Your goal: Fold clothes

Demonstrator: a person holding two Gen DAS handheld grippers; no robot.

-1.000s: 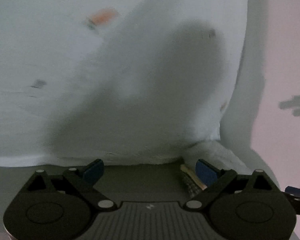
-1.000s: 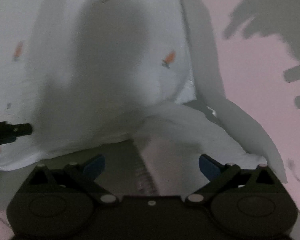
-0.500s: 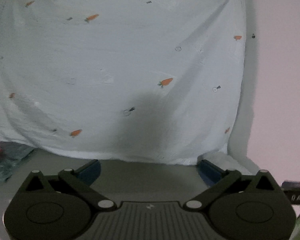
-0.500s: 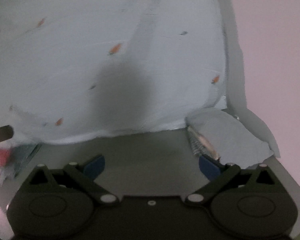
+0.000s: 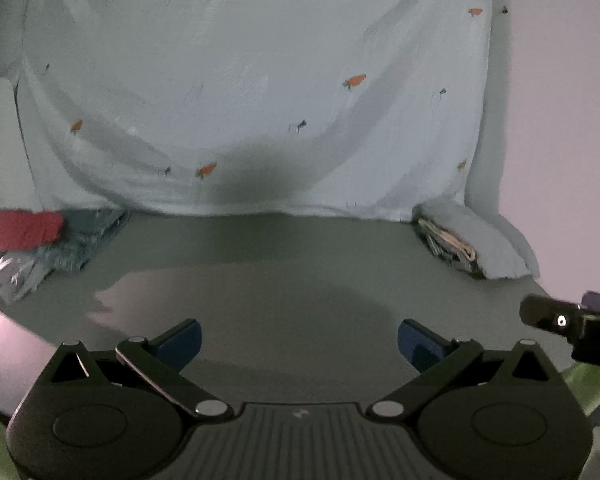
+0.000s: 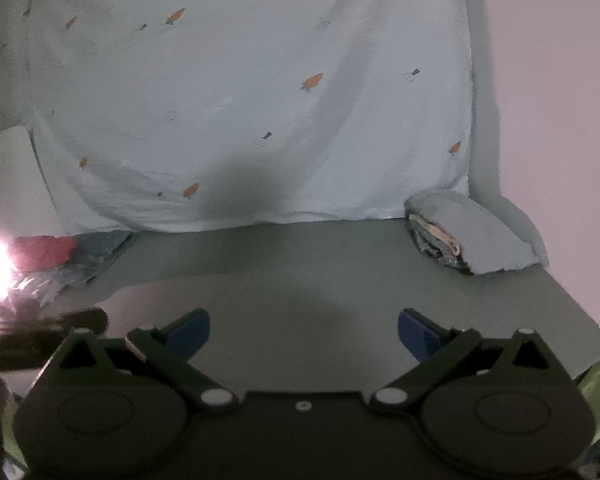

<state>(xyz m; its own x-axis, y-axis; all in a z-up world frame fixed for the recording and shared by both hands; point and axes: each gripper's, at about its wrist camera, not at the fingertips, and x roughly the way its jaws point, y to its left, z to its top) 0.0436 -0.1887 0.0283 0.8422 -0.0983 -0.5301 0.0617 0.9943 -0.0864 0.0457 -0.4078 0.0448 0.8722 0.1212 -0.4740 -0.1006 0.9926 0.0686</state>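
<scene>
Folded clothes [image 6: 472, 240] beyond right fingers [image 6: 418, 334]

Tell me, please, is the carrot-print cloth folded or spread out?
Spread out: the carrot-print cloth lies wide and mostly flat on the table, only shallow creases showing.

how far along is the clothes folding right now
Done: a folded stack sits at the right, beside the carrot-print sheet. In hand: nothing; the left gripper and right gripper are both open and empty. Left: the crumpled pile with a red garment on top.
</scene>
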